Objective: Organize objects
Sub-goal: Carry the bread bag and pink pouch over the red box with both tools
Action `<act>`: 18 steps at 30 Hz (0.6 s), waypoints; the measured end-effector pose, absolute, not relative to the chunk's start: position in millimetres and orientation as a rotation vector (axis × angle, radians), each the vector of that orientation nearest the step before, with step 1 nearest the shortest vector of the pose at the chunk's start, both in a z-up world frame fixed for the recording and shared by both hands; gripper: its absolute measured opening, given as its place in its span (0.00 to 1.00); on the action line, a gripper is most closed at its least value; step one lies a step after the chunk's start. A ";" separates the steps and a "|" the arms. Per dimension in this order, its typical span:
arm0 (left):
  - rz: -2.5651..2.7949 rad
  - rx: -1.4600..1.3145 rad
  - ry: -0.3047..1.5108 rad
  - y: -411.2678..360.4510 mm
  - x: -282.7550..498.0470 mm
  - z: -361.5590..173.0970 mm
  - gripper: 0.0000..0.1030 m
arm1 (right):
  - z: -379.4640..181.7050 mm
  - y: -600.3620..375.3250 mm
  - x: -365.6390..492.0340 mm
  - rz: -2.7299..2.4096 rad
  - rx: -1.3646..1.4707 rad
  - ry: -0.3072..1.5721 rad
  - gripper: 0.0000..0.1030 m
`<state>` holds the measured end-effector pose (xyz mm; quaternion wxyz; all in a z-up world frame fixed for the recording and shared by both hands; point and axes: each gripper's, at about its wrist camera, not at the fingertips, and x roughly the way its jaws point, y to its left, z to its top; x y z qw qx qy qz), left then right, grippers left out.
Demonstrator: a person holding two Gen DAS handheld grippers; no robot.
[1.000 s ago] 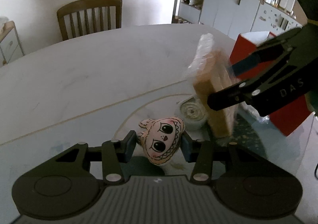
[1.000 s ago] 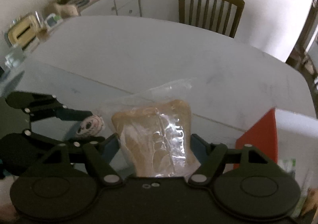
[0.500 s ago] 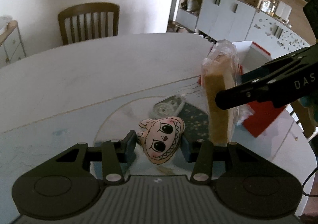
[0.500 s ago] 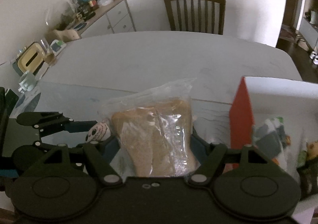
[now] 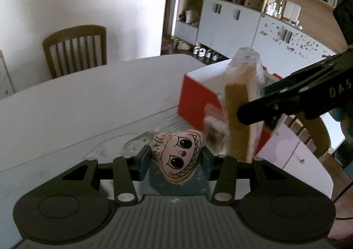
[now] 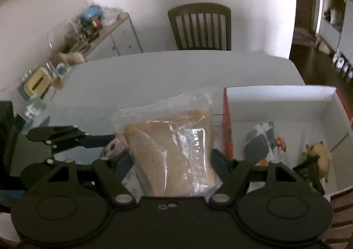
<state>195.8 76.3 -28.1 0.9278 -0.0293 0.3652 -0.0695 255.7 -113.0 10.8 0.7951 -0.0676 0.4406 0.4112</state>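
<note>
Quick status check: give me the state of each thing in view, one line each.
Left tongs: shut on the cartoon-face plush, off the table.
Right tongs: shut on the bagged bread.
Cartoon-face plush: gripped, tilted.
Bagged bread: gripped, upright, sealed in clear plastic.
Red box: open, some small toys inside.
Table: under both.
</note>
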 end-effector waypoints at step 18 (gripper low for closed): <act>-0.174 0.012 0.677 6.4 224.5 9.4 0.44 | 43.3 -184.0 297.4 0.854 -0.018 0.892 0.71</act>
